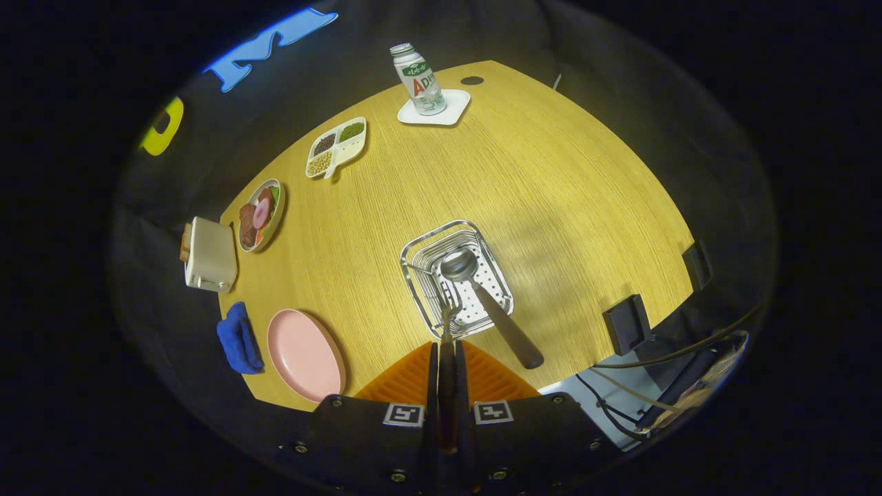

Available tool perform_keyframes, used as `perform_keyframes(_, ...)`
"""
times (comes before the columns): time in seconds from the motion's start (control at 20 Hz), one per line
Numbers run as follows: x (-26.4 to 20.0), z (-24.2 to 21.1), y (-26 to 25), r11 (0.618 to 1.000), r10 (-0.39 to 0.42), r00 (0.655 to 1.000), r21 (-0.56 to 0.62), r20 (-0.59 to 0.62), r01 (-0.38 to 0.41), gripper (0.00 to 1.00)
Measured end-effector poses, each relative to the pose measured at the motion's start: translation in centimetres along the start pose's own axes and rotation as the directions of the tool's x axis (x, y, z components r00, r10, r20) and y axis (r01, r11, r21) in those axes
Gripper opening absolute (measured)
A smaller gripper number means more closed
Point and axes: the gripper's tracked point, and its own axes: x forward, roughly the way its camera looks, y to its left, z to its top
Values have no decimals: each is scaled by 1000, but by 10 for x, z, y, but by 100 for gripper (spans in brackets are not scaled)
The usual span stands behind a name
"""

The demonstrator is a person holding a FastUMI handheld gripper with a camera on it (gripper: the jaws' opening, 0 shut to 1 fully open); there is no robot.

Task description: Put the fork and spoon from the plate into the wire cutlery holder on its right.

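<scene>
The gripper [446, 358] is hanging above the near edge of the wooden desk [551, 193], its two orange fingers [413, 379] drawn nearly together and pinching the thin handle of the fork [448, 318] between them. The fork is pointing straight ahead from the fingertips, its tines reaching over the near rim of the wire cutlery holder [422, 256], which is standing just ahead of the fingers, roughly in the middle of the desk. Whether the tines are touching the wire is not something the view is showing clearly.

The spoon [482, 296] is already lying in the holder: its bowl is resting inside the basket toward the far side, and its dark handle is slanting out over the near right rim, ending just to the right of the fingers. The holder's perforated white bottom is showing beneath both utensils.

The pink plate [303, 355] is sitting by the near left corner of the desk, left of the holder, with a blue cloth [238, 337] just beside it at the left edge. Farther along the left edge a white toaster [209, 255] is standing, then a dish of food [260, 215], then a divided dish of beans and grains [336, 147]. At the far edge a small bottle [418, 79] is standing on a white coaster [451, 114]. Two black clamps [627, 322] are gripping the right edge, with cables [620, 406] trailing below.
</scene>
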Motion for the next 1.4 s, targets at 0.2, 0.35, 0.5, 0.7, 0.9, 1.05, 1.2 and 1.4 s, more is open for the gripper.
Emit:
perform_keyframes(0.2,-10,11,1,1000,-14,996,-19,87,16,14)
perform_keyframes(0.35,-29,32,7,999,-18,978,-31,209,26,14)
perform_keyframes(0.5,-55,58,13,999,-15,930,-34,366,29,14)
perform_keyframes(0.7,-103,84,25,998,-2,829,-54,559,39,15)
perform_keyframes(0.9,-154,106,36,993,-3,694,-82,720,89,15)
perform_keyframes(1.05,-199,108,45,988,5,562,-90,827,123,16)
perform_keyframes(1.2,-227,110,53,982,16,454,-98,891,158,16)
perform_keyframes(1.4,-244,101,71,979,72,393,-140,917,148,16)
